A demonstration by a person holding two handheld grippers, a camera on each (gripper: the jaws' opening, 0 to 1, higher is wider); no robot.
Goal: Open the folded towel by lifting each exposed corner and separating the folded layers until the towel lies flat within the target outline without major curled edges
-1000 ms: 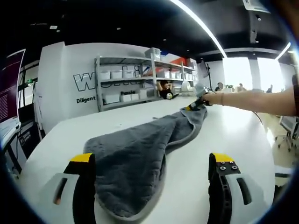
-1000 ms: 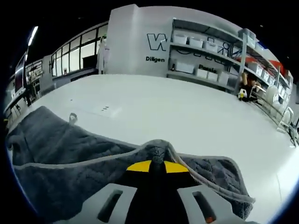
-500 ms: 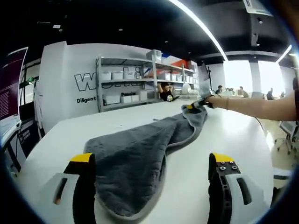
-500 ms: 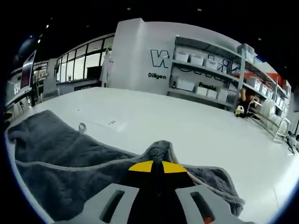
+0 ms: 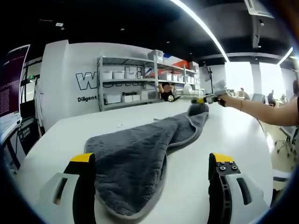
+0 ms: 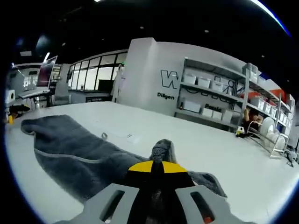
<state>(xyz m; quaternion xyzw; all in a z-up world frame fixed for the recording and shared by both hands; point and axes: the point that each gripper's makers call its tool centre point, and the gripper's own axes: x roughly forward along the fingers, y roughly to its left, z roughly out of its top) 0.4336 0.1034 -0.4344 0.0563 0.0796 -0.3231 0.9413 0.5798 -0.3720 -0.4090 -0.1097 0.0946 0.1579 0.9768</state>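
White table (image 5: 224, 140); grey towel (image 5: 135, 158) stretched lengthwise toward right gripper (image 6: 156, 169) pinching its corner.

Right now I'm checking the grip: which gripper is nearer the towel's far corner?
Right. The right gripper is shut on that corner of the towel; the left gripper hangs open at the opposite end.

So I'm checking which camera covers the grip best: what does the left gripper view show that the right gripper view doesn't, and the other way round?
Left gripper view alone: the left claw open above the near towel end, and an outstretched arm holding the right claw at the far corner. Right gripper view alone: that claw shut on the pinched corner, seen close, plus a row of windows. Both share the grey towel on the white table and the shelves.
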